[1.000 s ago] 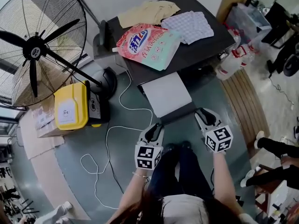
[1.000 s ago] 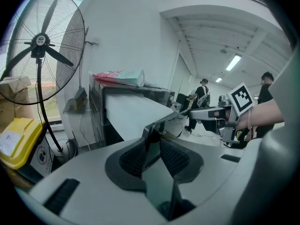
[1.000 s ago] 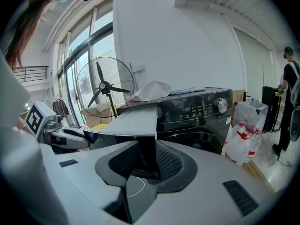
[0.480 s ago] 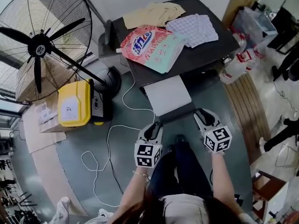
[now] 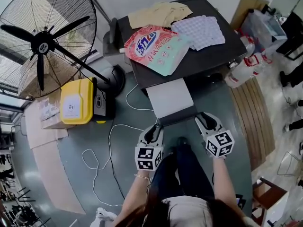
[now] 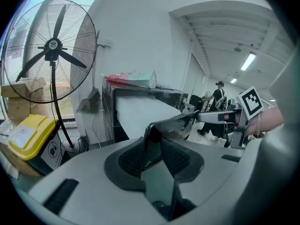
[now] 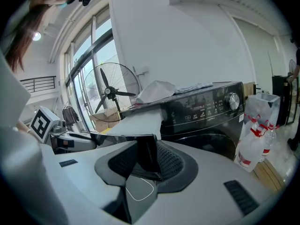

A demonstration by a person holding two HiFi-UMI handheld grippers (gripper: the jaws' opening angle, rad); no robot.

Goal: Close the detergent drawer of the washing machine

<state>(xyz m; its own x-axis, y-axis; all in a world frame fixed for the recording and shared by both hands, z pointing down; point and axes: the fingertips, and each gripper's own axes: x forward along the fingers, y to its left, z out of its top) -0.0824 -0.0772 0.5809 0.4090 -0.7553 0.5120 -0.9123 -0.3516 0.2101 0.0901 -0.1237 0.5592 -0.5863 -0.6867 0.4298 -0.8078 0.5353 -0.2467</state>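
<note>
The detergent drawer [image 5: 170,97] stands pulled out from the black washing machine [image 5: 203,56], its pale top towards me and its dark front panel [image 5: 177,116] nearest. My left gripper [image 5: 155,126] holds the panel's left end. The panel's corner [image 6: 178,121] fills the gap between the left gripper's [image 6: 152,146] pads; its jaws have just been opening slightly with the panel still between them. My right gripper [image 5: 202,117] is at the panel's right end. In the right gripper view the panel [image 7: 122,139] sits between the right gripper's [image 7: 146,156] pads.
A pink detergent bag [image 5: 154,44], a beige cloth [image 5: 161,13] and a checked cloth [image 5: 199,30] lie on the machine. A big floor fan [image 5: 45,46], a yellow box [image 5: 75,102] and a white cable [image 5: 109,145] are at left. Bottles [image 5: 244,67] and a wooden pallet [image 5: 253,108] are at right.
The head view has shifted a little. Both grippers stay at the ends of the drawer's front panel, and the drawer shows no clear movement.
</note>
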